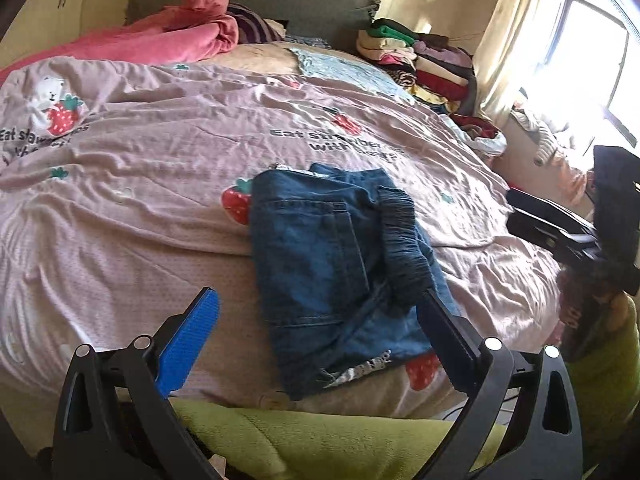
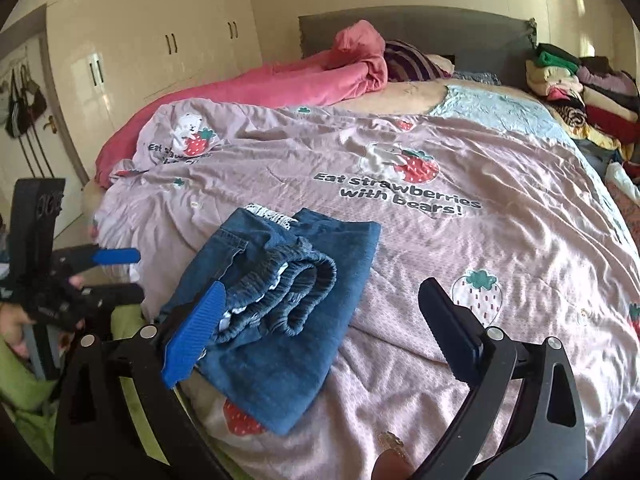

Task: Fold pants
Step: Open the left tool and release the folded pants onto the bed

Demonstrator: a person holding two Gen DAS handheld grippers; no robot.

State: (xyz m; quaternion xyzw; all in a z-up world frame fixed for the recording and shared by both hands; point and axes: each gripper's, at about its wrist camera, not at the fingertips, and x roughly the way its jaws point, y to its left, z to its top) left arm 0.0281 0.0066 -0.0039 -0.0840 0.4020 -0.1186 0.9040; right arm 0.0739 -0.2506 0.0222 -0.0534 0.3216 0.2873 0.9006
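The blue denim pants (image 1: 332, 264) lie folded into a compact rectangle on the pink strawberry-print bedspread (image 1: 160, 152), near the bed's front edge. The elastic waistband (image 2: 296, 292) sits bunched on top. My left gripper (image 1: 320, 294) hovers just above the pants with its jaws wide apart and nothing pinched. My right gripper (image 2: 322, 286) is also open and holds nothing, with the pants (image 2: 280, 340) below its blue left pad (image 2: 192, 340). Each wrist view shows the other gripper off to the side: the right gripper (image 1: 511, 210) and the left gripper (image 2: 134, 274).
A crumpled pink blanket (image 2: 280, 80) and a grey headboard (image 2: 420, 36) are at the far end of the bed. Stacked folded clothes (image 2: 580, 92) fill the far right corner. Cream wardrobes (image 2: 140, 40) stand on the left, a bright window (image 1: 592, 60) on the right. A person's green garment (image 1: 340, 440) is at the near edge.
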